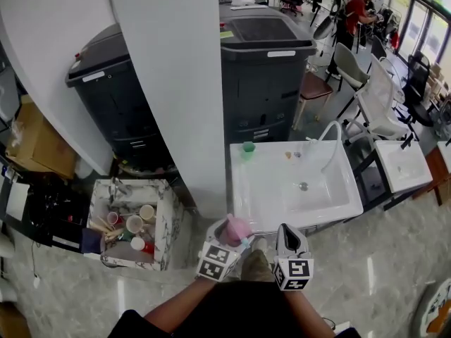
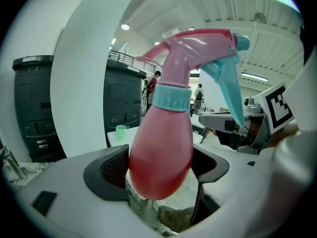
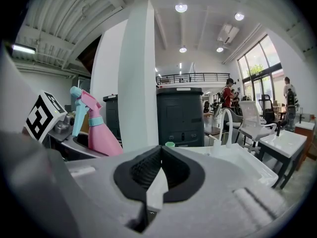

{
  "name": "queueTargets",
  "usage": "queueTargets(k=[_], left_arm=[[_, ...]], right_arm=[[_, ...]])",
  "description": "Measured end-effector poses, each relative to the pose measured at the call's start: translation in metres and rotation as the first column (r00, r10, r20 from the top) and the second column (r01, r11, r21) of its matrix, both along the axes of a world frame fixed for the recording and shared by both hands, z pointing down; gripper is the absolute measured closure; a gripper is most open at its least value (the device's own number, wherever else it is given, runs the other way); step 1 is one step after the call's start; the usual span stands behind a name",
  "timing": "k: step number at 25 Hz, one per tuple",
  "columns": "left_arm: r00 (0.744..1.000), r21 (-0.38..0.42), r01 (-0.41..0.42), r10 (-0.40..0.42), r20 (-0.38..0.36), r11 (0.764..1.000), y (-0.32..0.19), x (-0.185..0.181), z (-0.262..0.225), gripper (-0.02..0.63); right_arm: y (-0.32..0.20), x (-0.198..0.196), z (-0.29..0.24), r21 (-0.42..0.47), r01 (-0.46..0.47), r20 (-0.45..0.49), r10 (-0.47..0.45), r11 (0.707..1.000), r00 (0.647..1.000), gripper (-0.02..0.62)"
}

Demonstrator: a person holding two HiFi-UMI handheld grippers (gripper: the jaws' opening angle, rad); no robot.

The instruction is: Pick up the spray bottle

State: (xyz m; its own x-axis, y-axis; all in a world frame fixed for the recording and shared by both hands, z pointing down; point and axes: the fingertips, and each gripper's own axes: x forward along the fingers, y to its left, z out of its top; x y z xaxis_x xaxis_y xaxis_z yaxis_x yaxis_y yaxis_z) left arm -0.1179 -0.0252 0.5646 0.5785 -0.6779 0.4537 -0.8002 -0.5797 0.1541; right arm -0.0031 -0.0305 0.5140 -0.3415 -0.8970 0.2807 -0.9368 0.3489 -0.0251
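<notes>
My left tongs [image 2: 161, 170] are clamped on the pink belly of the spray bottle [image 2: 163, 152], with a dark ribbed pad pressed to each side. In the left gripper view the bottle stands upright and fills the middle of the frame. It has a pale blue collar at the neck, a pink head pointing toward the upper right and a teal trigger hanging below the head.

My right tongs [image 3: 159, 165] are just beside the left ones. Their pads are drawn together and they hold nothing. In their view the bottle shows at the left of the frame.

In the head view both tongs sit at lower centre, above grey stone floor. The bottle is raised there, just short of the near edge of a white sink [image 1: 246, 203].

A small green cup [image 1: 248, 147] stands on the sink's back left corner, and a white curved faucet [image 1: 331, 136] rises at the back right. At lower left is a marble-patterned box [image 1: 165, 231] holding cups and sticks.

Farther up, a white pillar [image 1: 176, 83] stands between two dark grey bins [image 1: 268, 76]. People sit and stand among chairs at the upper right.
</notes>
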Motion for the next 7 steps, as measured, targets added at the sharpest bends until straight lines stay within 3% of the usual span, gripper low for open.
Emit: queueTargets(k=[7], left_arm=[[1.0, 0.002, -0.01, 0.01, -0.003, 1.0, -0.01, 0.015, 0.0, 0.222]], right_arm=[[-0.003, 0.014, 0.001, 0.004, -0.001, -0.011, 0.001, 1.0, 1.0, 0.598]])
